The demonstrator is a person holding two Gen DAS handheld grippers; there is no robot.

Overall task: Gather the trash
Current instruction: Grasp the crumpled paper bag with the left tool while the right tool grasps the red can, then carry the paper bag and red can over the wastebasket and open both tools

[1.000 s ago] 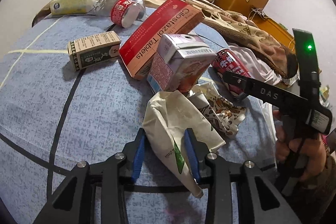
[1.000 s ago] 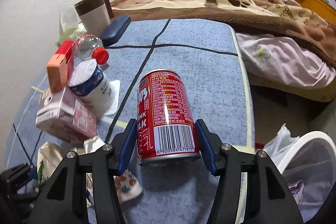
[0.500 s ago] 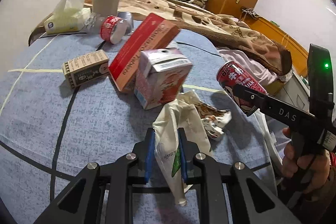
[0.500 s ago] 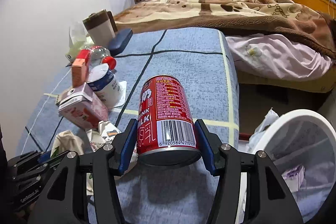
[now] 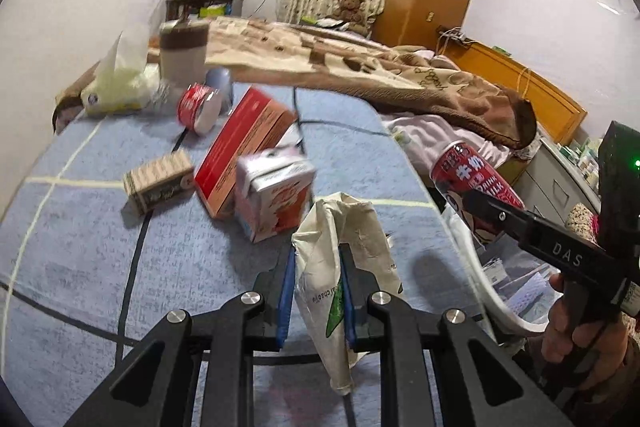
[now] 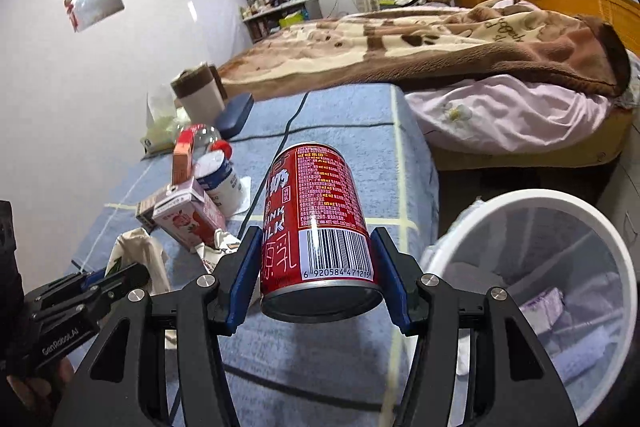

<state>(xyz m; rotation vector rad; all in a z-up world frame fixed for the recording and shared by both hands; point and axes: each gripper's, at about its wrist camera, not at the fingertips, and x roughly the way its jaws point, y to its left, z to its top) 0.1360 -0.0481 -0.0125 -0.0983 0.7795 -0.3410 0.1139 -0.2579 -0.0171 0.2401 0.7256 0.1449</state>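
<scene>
Jaws of the left gripper are clenched on a crumpled white wrapper, which hangs upright between the blue pads, its long axis running top to bottom, lifted off the blue cloth. In this left wrist view the white bin's rim shows low to the right, past the table edge, with the right gripper's red can above it.

From the right wrist, the right gripper grasps the red can by its sides, barcode end nearest the camera, long axis pointing away. The white bin lies just right of the jaws and below them, so the right hand looks nearer the drop; the left gripper trails at lower left.
</scene>
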